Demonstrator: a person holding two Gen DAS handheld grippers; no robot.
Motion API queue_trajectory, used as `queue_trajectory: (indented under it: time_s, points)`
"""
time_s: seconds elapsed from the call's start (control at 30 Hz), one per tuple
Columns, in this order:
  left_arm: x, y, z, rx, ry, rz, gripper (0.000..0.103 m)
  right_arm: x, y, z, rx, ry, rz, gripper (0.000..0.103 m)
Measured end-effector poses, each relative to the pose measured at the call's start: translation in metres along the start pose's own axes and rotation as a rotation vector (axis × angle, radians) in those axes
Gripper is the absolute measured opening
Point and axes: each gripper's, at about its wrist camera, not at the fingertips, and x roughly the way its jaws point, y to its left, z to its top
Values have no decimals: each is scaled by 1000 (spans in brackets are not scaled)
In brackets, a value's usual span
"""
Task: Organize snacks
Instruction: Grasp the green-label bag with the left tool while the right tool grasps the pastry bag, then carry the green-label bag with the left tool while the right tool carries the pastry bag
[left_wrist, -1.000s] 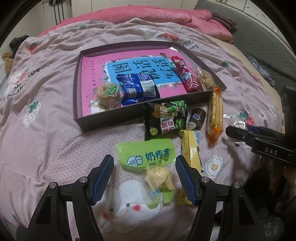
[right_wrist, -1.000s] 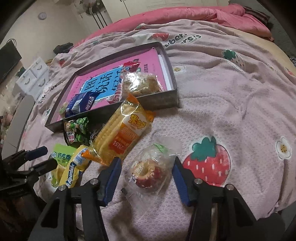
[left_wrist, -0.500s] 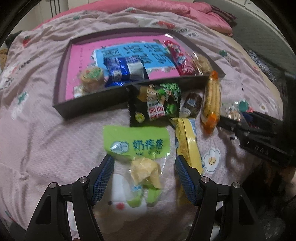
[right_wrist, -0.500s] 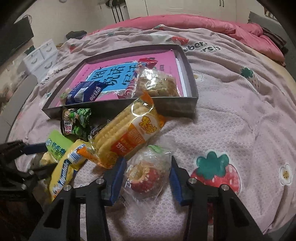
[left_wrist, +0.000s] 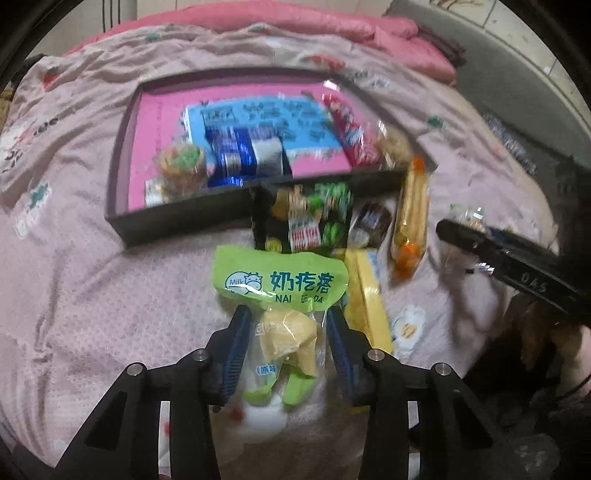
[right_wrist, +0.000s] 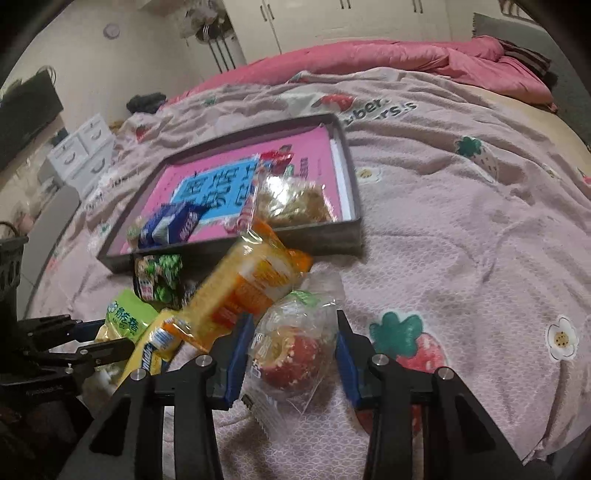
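Note:
A dark shallow tray (left_wrist: 173, 218) (right_wrist: 347, 173) lies on the bed with a pink book and several snacks in it. My left gripper (left_wrist: 286, 334) is shut on a green milk-curd bag (left_wrist: 280, 280), also seen in the right wrist view (right_wrist: 127, 319). My right gripper (right_wrist: 291, 350) is shut on a clear packet holding a red pastry (right_wrist: 291, 350). Loose in front of the tray lie a black-and-green pea bag (left_wrist: 306, 218), a yellow packet (left_wrist: 367, 295), an orange corn-snack bag (left_wrist: 410, 218) (right_wrist: 247, 288) and a small dark sweet (left_wrist: 373, 221).
The pink patterned blanket (right_wrist: 461, 229) covers the bed, with a rolled pink duvet (right_wrist: 406, 55) at the far end. White drawers (right_wrist: 81, 151) stand at the left. The right gripper's finger shows in the left wrist view (left_wrist: 509, 258).
Both grippers have closed: the left on the green milk-curd bag, the right on the red pastry packet. Both cameras have tilted up a little.

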Motion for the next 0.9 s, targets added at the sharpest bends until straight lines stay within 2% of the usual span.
queue_trajectory:
  time_s: [0.3,0.5,0.9]
  points:
    - [-25,11,11,-36,-87,-21,42,-11,4,5,-16,-59,-9,43]
    - [-42,27,22,-80,-163,-7,42,-15,6,8,-33,-88,-22,43]
    - [-64,52,35,-130,-255,57,42,-22,19,17,-65,-126,-3,43]
